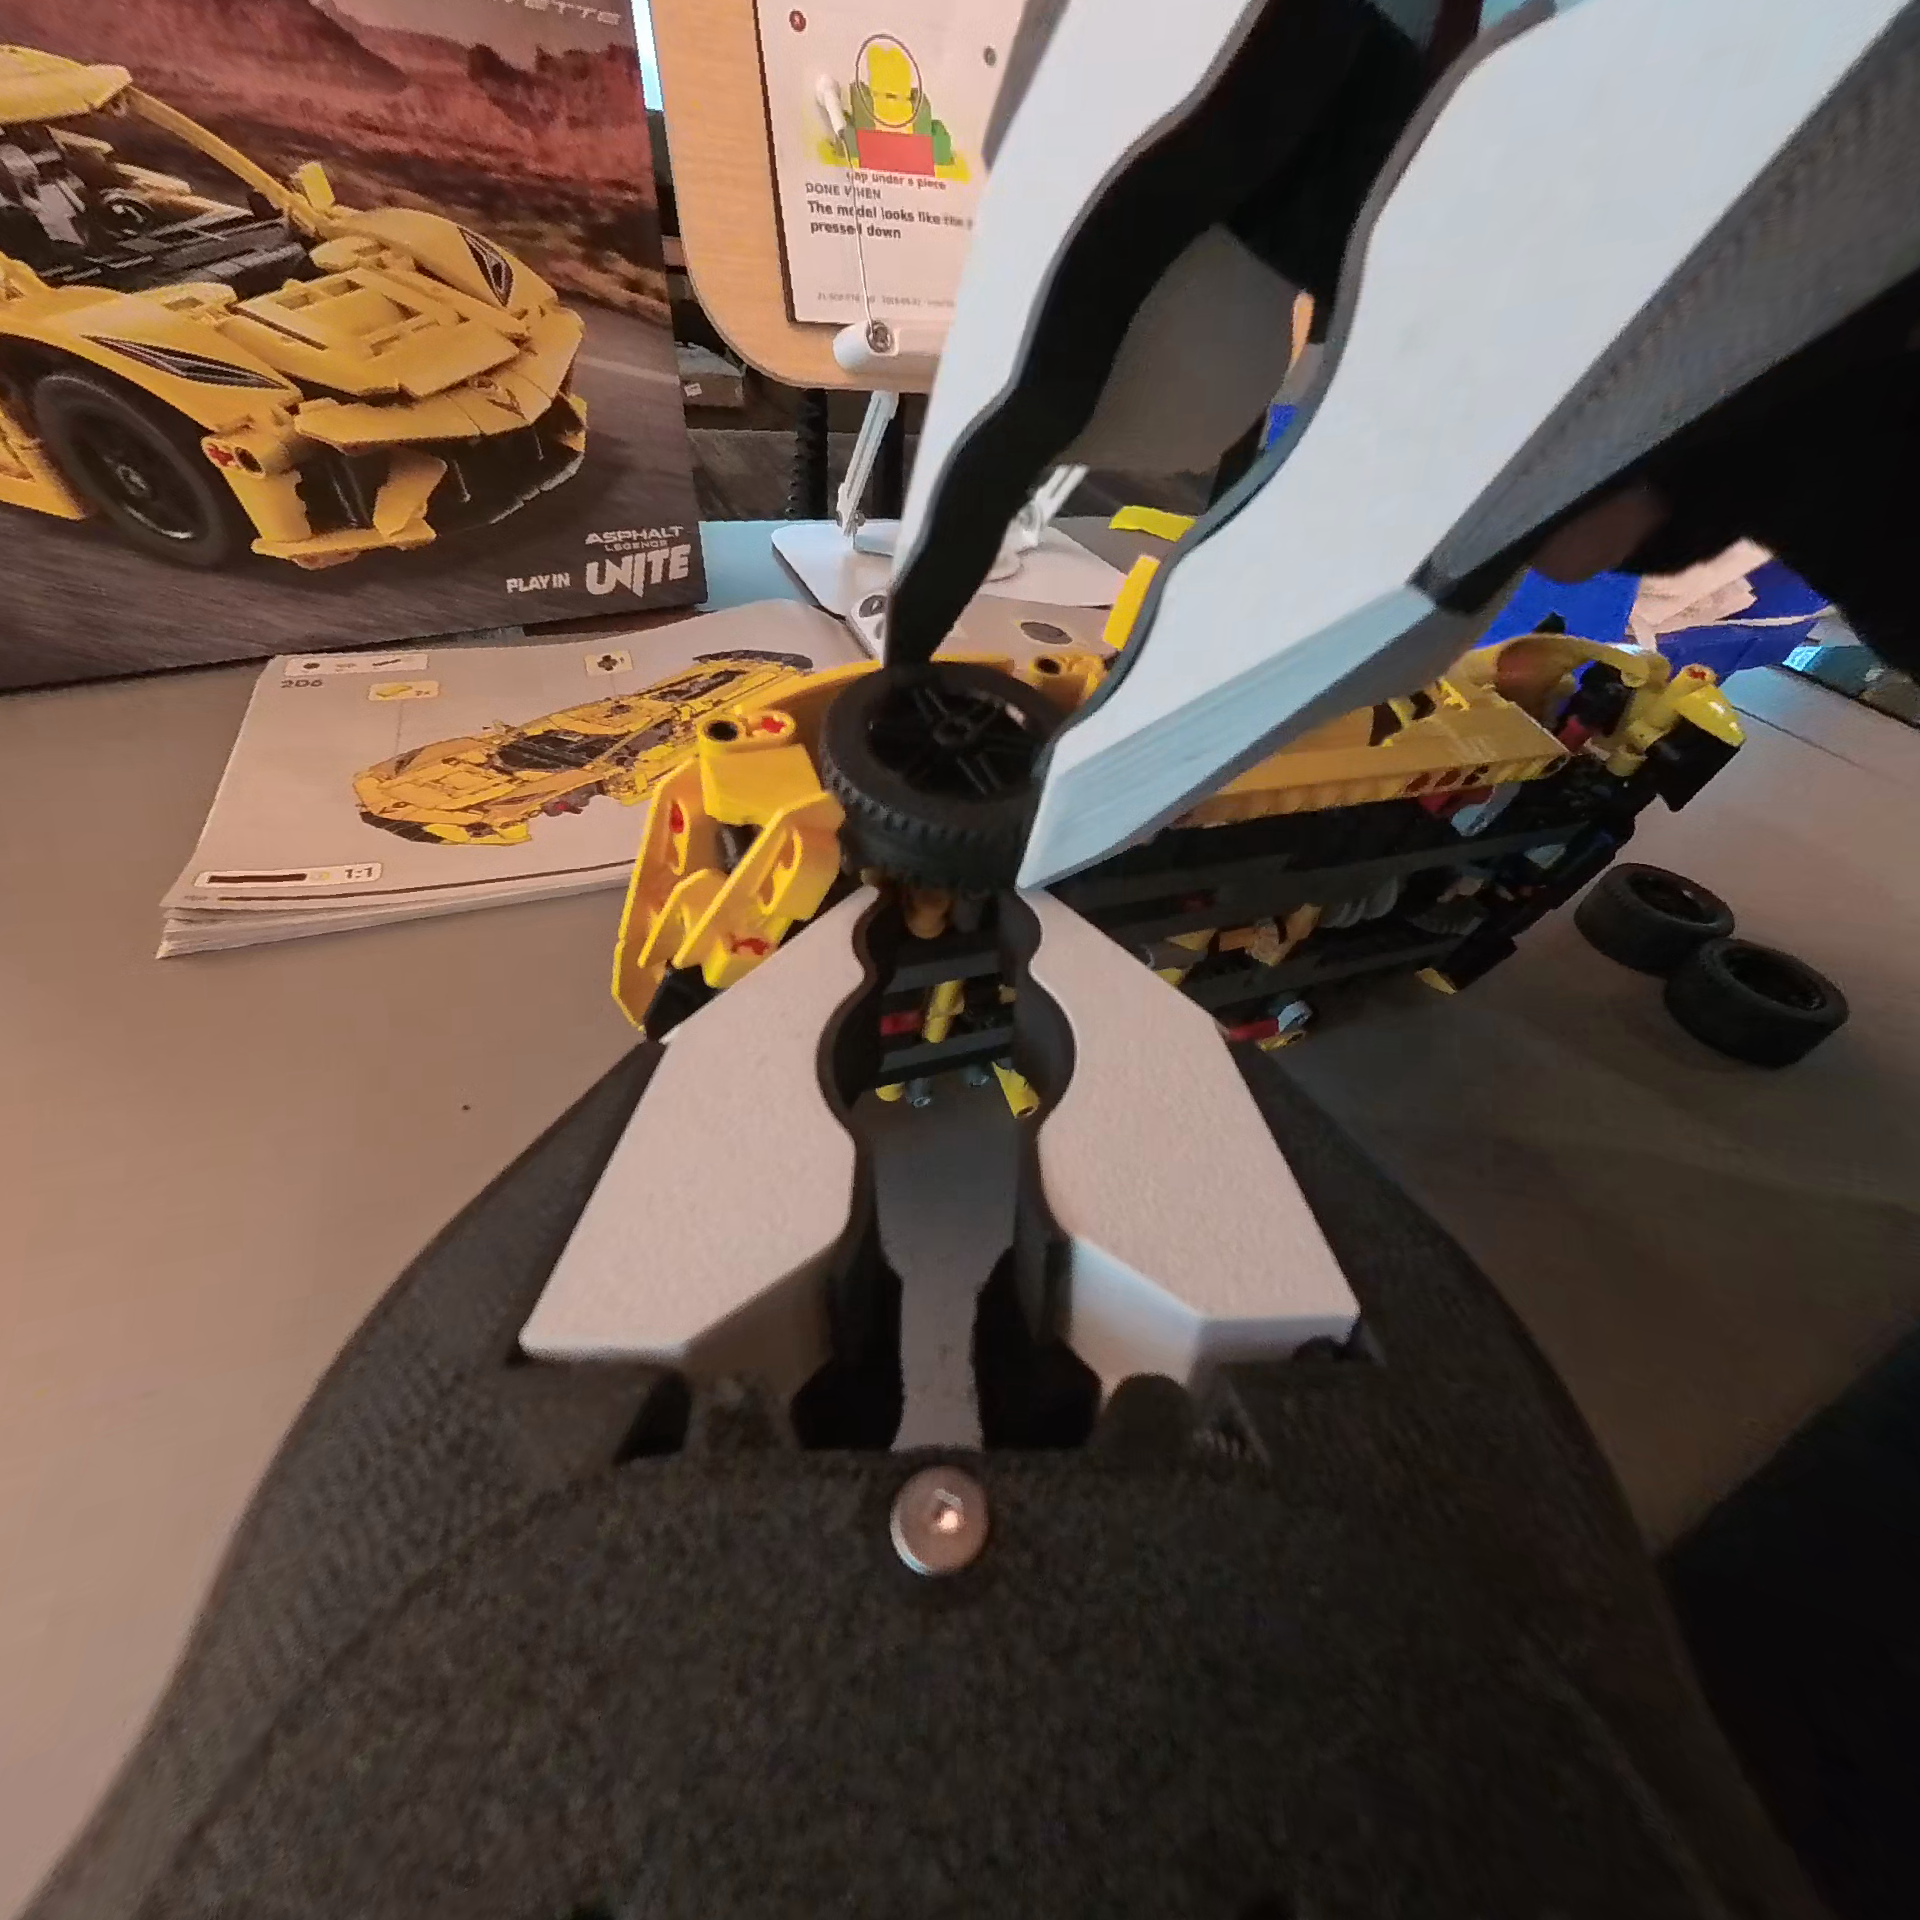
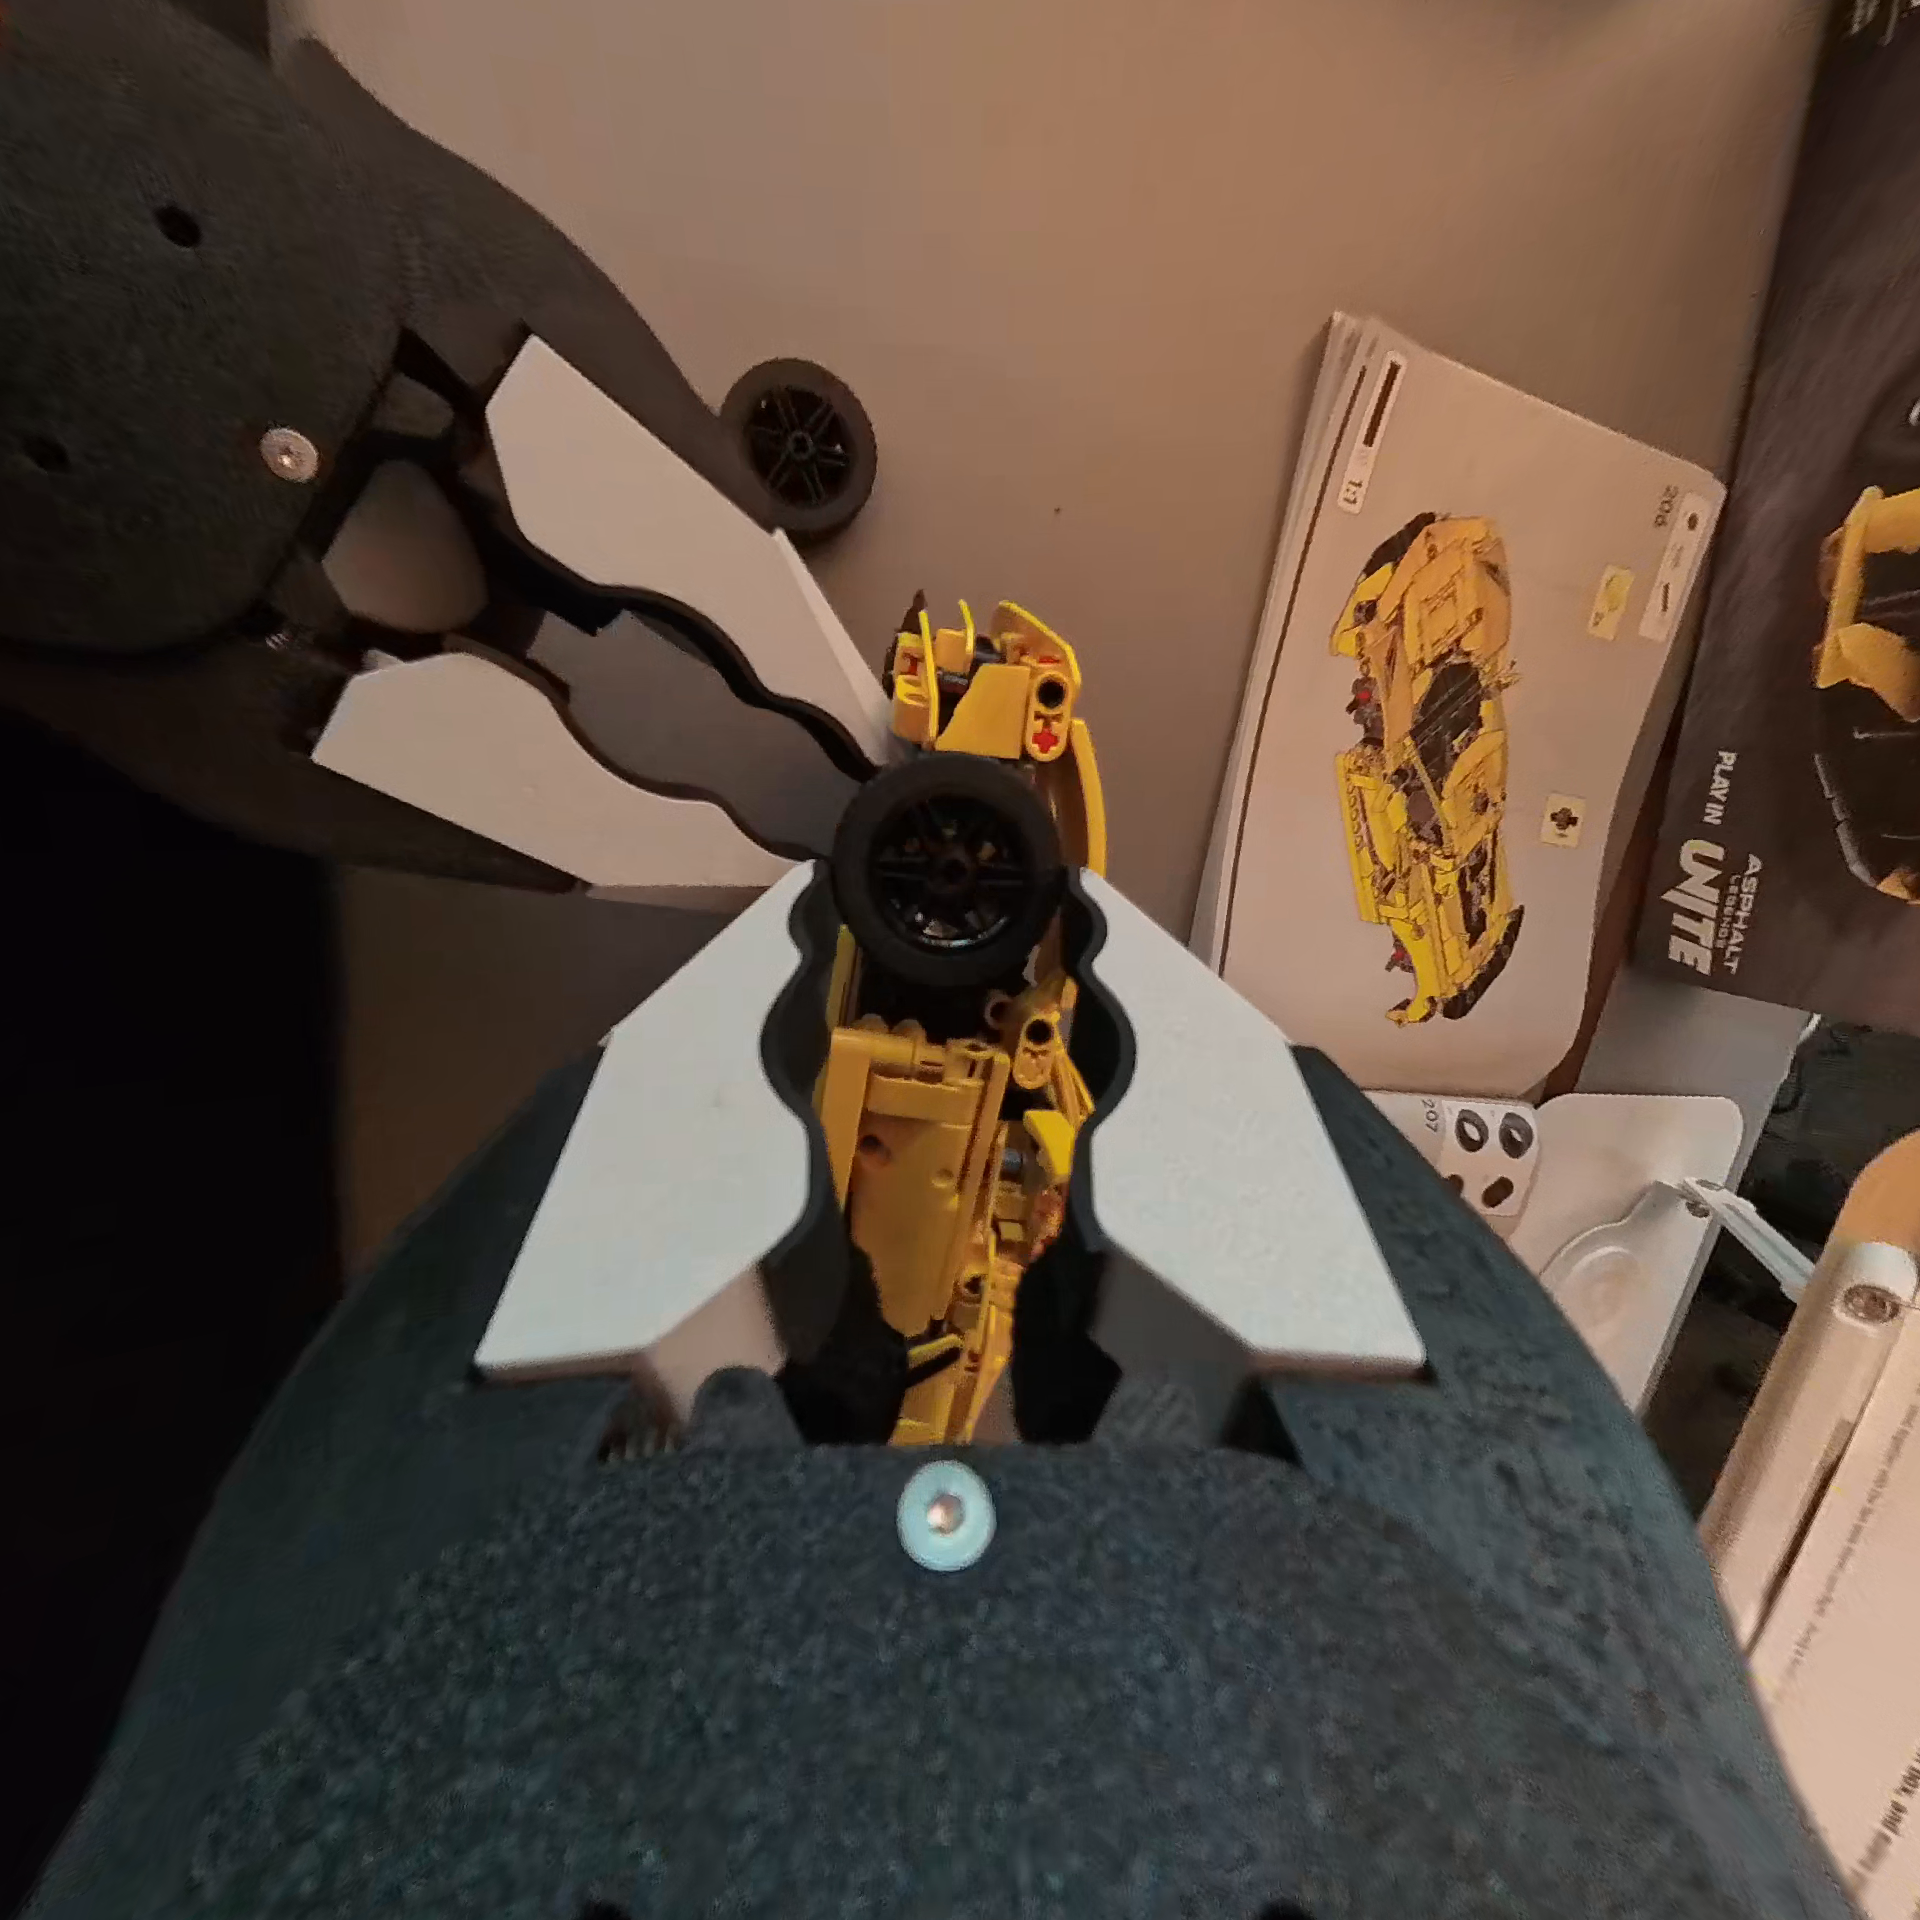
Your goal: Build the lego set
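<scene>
Clearly the yellow car model (image 1: 1351,790) is light but fragile: a stiff black frame carrying clip-on panels and pins that would pop off under a hard squeeze, so the safest hold is on the chassis beams rather than the thin curved fenders. It lies tipped on its side on the grey table (image 1: 312,1143), just right of the open instruction booklet (image 1: 436,769), its underside of black beams and yellow and red pins facing the near edge. The black wheel (image 2: 951,868), with its rubbery, grippy tyre on a hard spoked rim, sits at the model's front corner. The right gripper (image 2: 951,883) has its jaws drawn in against the tyre's two sides. The left gripper (image 1: 940,904) is nearly closed, with its tips at the wheel and chassis; whether it actually pinches anything I cannot tell. Two loose tyres (image 1: 1704,961) wait at the far right, and a third wheel (image 2: 800,447) lies apart.
</scene>
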Demonstrator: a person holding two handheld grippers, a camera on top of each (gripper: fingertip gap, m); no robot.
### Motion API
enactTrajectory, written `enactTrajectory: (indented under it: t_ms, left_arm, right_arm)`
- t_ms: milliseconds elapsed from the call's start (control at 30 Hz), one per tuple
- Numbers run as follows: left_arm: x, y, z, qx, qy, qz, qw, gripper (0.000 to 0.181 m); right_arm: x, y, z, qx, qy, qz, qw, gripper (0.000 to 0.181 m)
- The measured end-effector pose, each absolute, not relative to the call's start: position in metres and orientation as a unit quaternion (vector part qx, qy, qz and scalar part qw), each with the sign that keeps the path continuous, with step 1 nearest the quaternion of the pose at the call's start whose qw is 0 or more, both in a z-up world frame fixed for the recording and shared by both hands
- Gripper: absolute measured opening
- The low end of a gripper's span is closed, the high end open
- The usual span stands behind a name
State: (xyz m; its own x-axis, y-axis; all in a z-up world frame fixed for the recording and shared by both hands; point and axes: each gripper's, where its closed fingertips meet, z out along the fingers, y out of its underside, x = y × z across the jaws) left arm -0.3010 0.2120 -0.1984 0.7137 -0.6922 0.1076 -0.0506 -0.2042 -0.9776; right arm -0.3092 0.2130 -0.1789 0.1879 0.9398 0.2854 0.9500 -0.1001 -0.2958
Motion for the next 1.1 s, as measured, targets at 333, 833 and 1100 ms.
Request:
enactTrajectory:
  t_ms: [333,833,1100]
  left_arm:
    - [-0.305,0.205,-0.197,-0.728,0.251,-0.273,0.577,0.018]
    - [-0.300,0.204,-0.194,-0.718,0.264,-0.264,0.588,0.012]
    - [-0.325,0.202,-0.177,-0.703,0.149,-0.425,0.550,0.017]
  right_arm:
    - [-0.307,0.210,-0.180,-0.738,-0.644,-0.019,0.201,0.043]
    - [-0.303,0.217,-0.180,-0.736,-0.646,-0.055,0.196,0.043]
    - [-0.304,0.213,-0.180,-0.713,-0.672,-0.052,0.191,0.043]
